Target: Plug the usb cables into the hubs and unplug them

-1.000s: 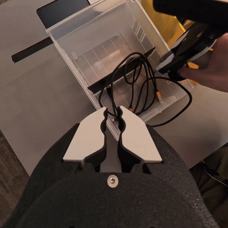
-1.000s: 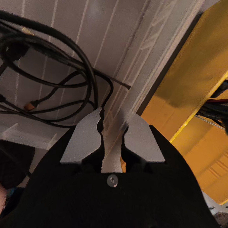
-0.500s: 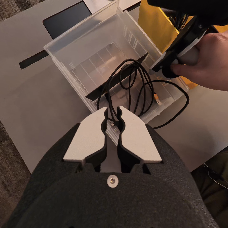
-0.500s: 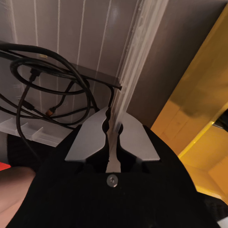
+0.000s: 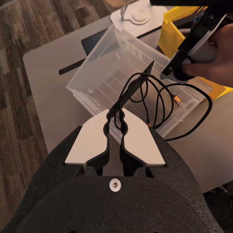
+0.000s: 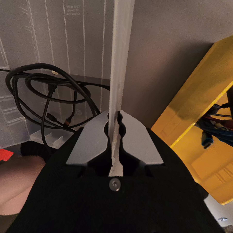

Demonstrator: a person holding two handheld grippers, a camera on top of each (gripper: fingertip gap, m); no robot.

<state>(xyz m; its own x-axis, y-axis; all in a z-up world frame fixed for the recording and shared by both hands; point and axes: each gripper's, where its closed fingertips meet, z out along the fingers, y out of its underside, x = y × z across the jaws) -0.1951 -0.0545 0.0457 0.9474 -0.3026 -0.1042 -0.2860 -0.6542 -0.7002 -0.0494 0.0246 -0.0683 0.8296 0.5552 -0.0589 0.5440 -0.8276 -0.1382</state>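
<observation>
two tools work at one clear plastic bin [image 5: 108,65] on a smooth grey worktop [image 5: 53,70]. the right tool [image 6: 114,113], with flat pale fingers and wavy black pads, is clamped on the bin's thin translucent side wall [image 6: 121,50]. the left tool [image 5: 115,111] hovers over the bin's near corner, its jaws slightly parted with nothing between them. black braided usb cables [image 5: 148,95] lie coiled and tangled on the ribbed bin floor, orange-collared plugs [image 5: 177,100] among them; one loop spills over the rim onto the worktop. a glossy yellow bin [image 6: 189,113] holding more cables stands just beside, behind the right tool.
</observation>
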